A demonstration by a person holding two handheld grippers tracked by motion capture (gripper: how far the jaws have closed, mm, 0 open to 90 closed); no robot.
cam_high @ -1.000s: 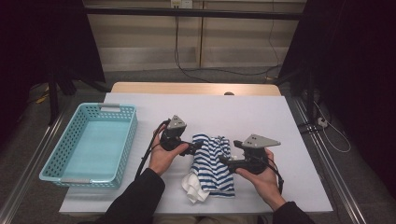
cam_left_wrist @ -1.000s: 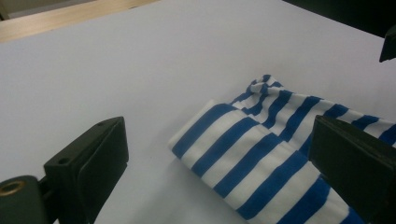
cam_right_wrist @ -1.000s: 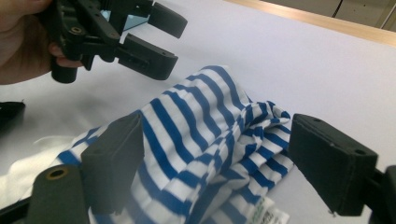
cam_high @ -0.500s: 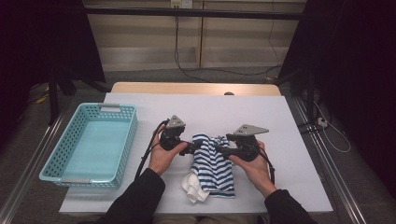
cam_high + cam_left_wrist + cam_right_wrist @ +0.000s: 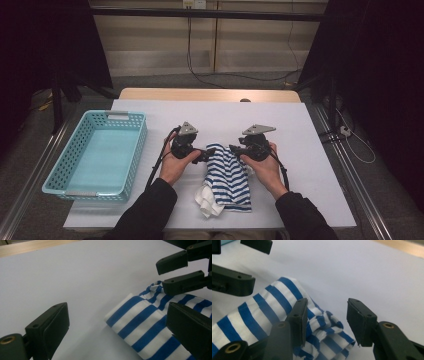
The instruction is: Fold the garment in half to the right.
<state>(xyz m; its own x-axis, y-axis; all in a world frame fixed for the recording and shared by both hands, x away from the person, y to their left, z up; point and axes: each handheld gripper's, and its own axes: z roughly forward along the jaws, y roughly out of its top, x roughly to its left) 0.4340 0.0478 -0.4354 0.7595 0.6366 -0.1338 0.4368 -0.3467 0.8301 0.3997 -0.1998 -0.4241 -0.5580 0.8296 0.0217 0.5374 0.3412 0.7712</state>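
Both grippers at striped cloth point(image 5: 229, 174) mid-table point(image 5: 280, 125).
Left gripper point(image 5: 206, 155) jaws wide apart, cloth corner between them, unpinched; right gripper point(image 5: 234, 148) half-open, jaws just been closing around bunched cloth edge, no clamp.

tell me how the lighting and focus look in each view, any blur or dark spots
High view: the table is evenly lit, the room around it falls into black. Left gripper view: the striped cloth is sharp, the near black pads soft. Right gripper view: cloth crisp, bright table slightly washed out, soft shadow under the folds.
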